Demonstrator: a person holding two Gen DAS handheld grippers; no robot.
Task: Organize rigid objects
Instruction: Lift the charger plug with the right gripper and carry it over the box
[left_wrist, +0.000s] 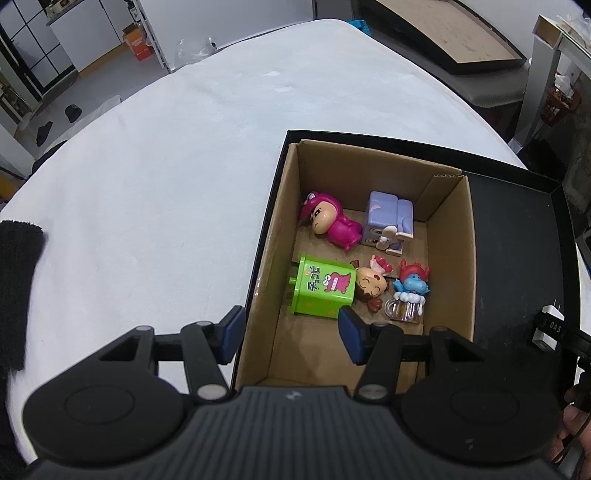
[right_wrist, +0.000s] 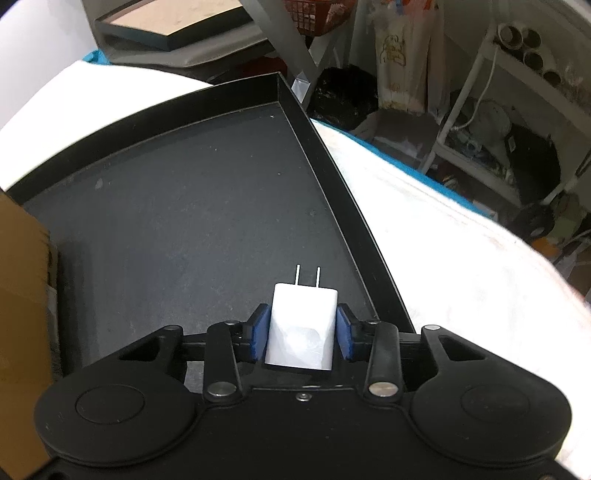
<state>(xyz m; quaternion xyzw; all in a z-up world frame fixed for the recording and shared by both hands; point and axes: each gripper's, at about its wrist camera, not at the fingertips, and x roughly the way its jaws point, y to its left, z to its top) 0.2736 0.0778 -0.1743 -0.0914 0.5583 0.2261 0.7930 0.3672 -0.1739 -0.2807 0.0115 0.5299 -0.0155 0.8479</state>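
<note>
A cardboard box (left_wrist: 448, 254) stands in the left part of a black tray (left_wrist: 517, 240). In it lie a pink figure (left_wrist: 332, 223), a purple block toy (left_wrist: 388, 221), a green box toy (left_wrist: 319, 291), a small doll head (left_wrist: 371, 286) and a blue figure (left_wrist: 410, 284). My left gripper (left_wrist: 291, 317) hangs open over the box's near left wall, one finger on each side of it, holding nothing. My right gripper (right_wrist: 301, 314) is shut on a white charger plug (right_wrist: 303, 325), prongs pointing forward, above the tray's bare black floor (right_wrist: 184, 203). The plug (left_wrist: 550, 314) also shows at the left wrist view's right edge.
White cloth (left_wrist: 166, 184) covers the table around the tray. A black sleeve (left_wrist: 18, 288) lies at the left edge. The tray's raised rim (right_wrist: 332, 177) runs along its right side. Shelves and clutter (right_wrist: 498, 129) stand beyond the table.
</note>
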